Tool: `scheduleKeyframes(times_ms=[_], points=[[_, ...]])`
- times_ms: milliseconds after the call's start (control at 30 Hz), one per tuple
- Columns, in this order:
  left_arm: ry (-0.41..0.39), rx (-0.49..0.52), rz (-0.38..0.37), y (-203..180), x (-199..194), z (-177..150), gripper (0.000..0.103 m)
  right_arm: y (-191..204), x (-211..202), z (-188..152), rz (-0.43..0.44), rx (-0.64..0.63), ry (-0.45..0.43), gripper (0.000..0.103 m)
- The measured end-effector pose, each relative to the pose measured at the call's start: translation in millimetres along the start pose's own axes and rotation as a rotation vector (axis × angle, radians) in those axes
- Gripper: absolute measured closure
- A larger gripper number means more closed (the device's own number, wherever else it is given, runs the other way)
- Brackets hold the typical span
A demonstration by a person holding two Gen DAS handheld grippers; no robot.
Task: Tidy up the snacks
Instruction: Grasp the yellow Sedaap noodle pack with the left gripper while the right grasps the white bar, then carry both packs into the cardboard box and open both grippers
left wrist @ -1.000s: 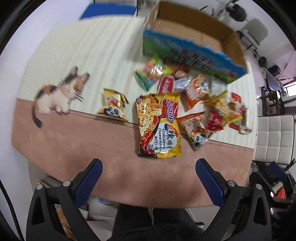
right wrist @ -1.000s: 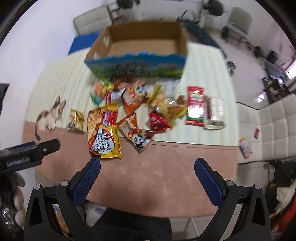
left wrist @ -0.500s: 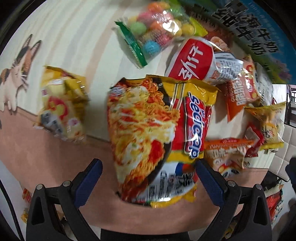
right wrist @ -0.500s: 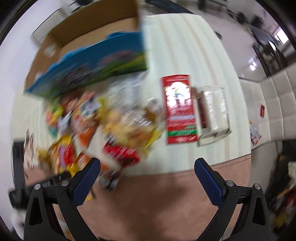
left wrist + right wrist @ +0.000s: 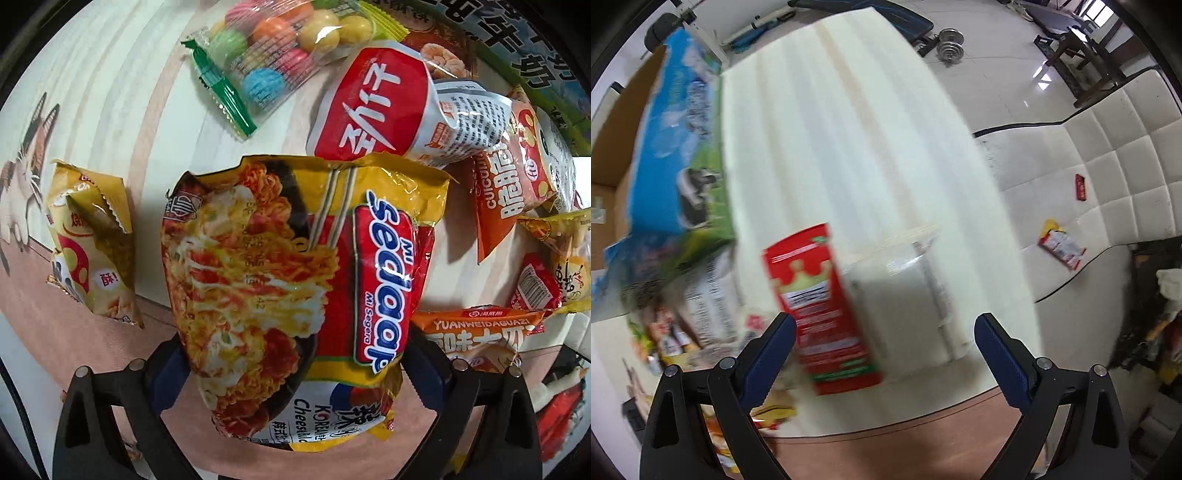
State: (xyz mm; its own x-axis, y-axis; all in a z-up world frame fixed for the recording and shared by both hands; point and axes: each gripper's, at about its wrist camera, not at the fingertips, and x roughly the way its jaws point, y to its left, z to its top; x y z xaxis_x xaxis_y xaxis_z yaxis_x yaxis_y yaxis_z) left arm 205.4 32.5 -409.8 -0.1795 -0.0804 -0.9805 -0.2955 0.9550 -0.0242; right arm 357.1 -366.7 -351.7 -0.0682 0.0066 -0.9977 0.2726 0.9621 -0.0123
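Observation:
A yellow and red noodle packet (image 5: 288,266) lies flat across the line between cream cloth and pink cloth. My left gripper (image 5: 295,373) points down over it, open, one finger on each side of the packet's lower end; the packet hides both tips. In the blurred right wrist view, a red carton (image 5: 823,314) lies beside a clear plastic box (image 5: 905,295). My right gripper (image 5: 886,339) hangs above them with its jaws closing. Both things lie below the gap and the pads touch neither. The blue and green cardboard box (image 5: 676,155) stands at the left.
Around the noodles lie a bag of coloured candy balls (image 5: 273,59), a red and white packet (image 5: 376,107), a small yellow packet (image 5: 88,243) and orange packets (image 5: 513,192). A white sofa (image 5: 1108,166) with a loose packet (image 5: 1062,247) stands right of the table.
My left gripper has come down close over the noodle packet, which now fills its view. My right gripper has swung right and down to above the red carton and clear box.

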Motion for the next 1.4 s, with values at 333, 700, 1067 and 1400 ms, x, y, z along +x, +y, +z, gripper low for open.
scheduleKeyframes(times_ms=[333,700,1067,1400], points=[[-0.028,-0.005,0.039,-10,-19,-15,0.012,-4,45,-6,-0.026,-0.082,0.116,0.035],[-0.098,-0.055,0.074,-11,-45,-65,0.012,13,11,-52,0.012,-0.094,0.054,0.043],[-0.249,-0.066,0.016,-30,-145,-147,0.012,40,-78,-124,0.223,-0.180,-0.015,0.051],[-0.341,0.070,-0.091,-78,-274,-66,0.012,92,-175,-105,0.439,-0.240,-0.109,0.051]])
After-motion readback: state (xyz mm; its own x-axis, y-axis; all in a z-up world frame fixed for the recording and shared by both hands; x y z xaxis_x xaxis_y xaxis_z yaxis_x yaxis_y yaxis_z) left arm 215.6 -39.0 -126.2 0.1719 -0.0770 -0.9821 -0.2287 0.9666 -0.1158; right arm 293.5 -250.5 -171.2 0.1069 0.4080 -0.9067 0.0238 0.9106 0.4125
